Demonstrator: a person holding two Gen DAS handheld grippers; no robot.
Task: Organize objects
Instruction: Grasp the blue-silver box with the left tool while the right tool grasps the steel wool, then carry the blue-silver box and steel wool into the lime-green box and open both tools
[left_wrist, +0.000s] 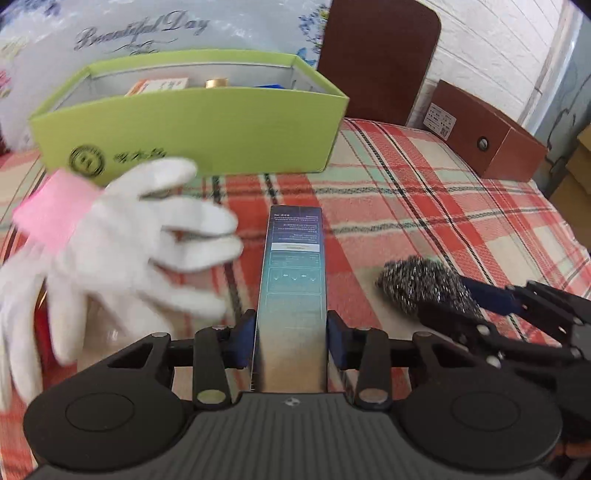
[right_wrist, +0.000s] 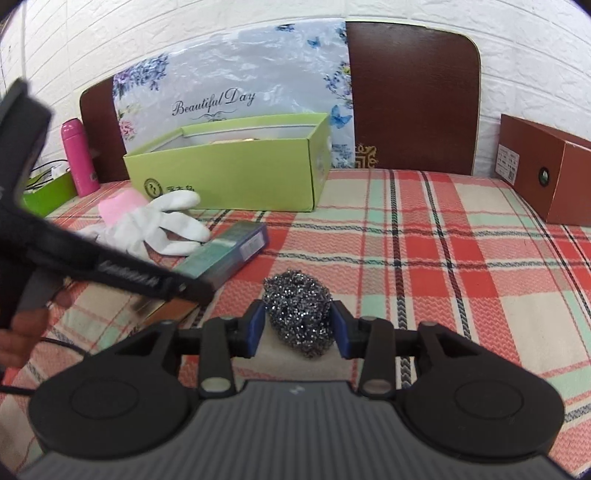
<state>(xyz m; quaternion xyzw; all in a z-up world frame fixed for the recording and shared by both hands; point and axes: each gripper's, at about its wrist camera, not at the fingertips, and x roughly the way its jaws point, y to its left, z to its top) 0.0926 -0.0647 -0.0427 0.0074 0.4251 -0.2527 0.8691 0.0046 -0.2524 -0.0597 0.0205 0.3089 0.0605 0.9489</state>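
Plaid blanket (right_wrist: 443, 258) on a bed, brown headboard (right_wrist: 413, 96) behind; both claws loaded.
Left claw (left_wrist: 291, 343) clamps a teal carton (left_wrist: 293, 288) lengthwise; right claw (right_wrist: 299, 328) pinches a steel-wool scrubber (right_wrist: 299, 310), both low over the blanket. White glove (left_wrist: 122, 251) with pink cuff lies just left of the carton, between it and the green box (left_wrist: 192, 136). Green box sits open at the back, holding an orange-white packet (left_wrist: 159, 86), a gold cap (left_wrist: 217, 83), something blue. Brown box (right_wrist: 543, 170) far right; pink bottle (right_wrist: 77, 158) far left.
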